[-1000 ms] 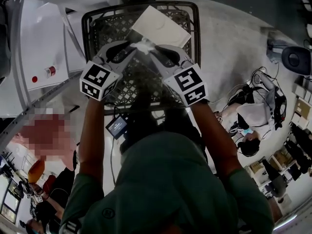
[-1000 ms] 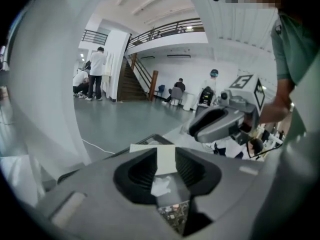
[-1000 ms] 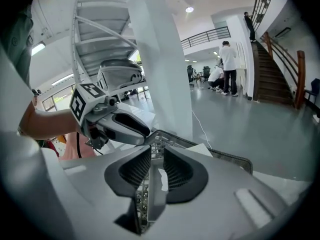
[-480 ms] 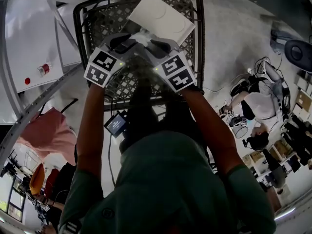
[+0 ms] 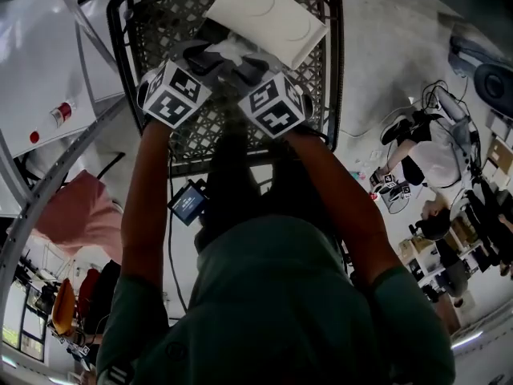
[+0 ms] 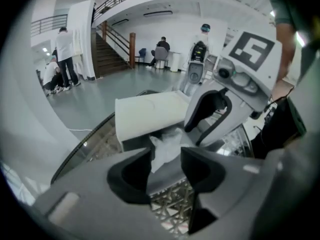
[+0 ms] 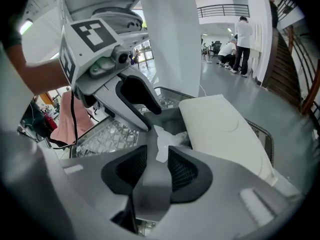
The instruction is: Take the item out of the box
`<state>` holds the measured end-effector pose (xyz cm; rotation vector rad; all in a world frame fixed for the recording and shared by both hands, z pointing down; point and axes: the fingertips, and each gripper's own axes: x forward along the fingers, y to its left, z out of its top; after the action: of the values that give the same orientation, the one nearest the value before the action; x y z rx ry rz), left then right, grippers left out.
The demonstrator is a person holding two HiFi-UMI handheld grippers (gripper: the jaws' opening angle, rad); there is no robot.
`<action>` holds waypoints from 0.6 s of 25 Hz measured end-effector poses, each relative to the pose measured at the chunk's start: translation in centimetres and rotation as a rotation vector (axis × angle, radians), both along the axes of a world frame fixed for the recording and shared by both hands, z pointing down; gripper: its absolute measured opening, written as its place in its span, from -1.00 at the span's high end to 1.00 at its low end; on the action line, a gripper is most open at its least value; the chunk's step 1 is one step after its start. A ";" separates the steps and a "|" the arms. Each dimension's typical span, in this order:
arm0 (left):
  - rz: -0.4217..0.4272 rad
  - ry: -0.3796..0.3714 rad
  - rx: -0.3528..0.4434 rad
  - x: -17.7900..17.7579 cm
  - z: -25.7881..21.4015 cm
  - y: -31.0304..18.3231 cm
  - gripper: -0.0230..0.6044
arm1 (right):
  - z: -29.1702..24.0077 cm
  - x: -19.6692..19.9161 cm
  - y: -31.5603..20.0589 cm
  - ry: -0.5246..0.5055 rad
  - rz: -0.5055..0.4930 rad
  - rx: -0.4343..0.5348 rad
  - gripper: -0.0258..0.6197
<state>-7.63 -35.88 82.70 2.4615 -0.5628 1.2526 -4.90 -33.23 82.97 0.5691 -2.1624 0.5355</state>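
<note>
Jaws of left gripper [image 6: 167,159] and right gripper [image 7: 157,159] just opened, both released. Crumpled white item [image 6: 167,143] lies at their tips, unpinched, at mouth of box [image 5: 268,14], far end of mesh basket [image 5: 333,70].

Risk: item torn or dropped if only loose edge is caught.

Room closed by lid [image 7: 220,129] far, basket rim left and right; open upward and near.

Box and item only partly in sight

In the head view the top edge cuts off the wire basket's [image 5: 333,70] far rim and a corner of the white box [image 5: 268,14]. The left tool [image 5: 196,54] and right tool [image 5: 250,62] cover most of the crumpled white item [image 5: 232,48], and what it is cannot be told.
</note>
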 end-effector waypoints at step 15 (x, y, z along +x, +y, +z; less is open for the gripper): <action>0.203 -0.215 0.037 0.2 4.5 0.0 0.37 | 4.8 -0.7 -0.4 0.159 -0.096 0.078 0.55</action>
<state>-7.45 -35.91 87.18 2.4808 -0.3990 1.6133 -5.60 -33.66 87.80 0.5293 -2.0546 0.3438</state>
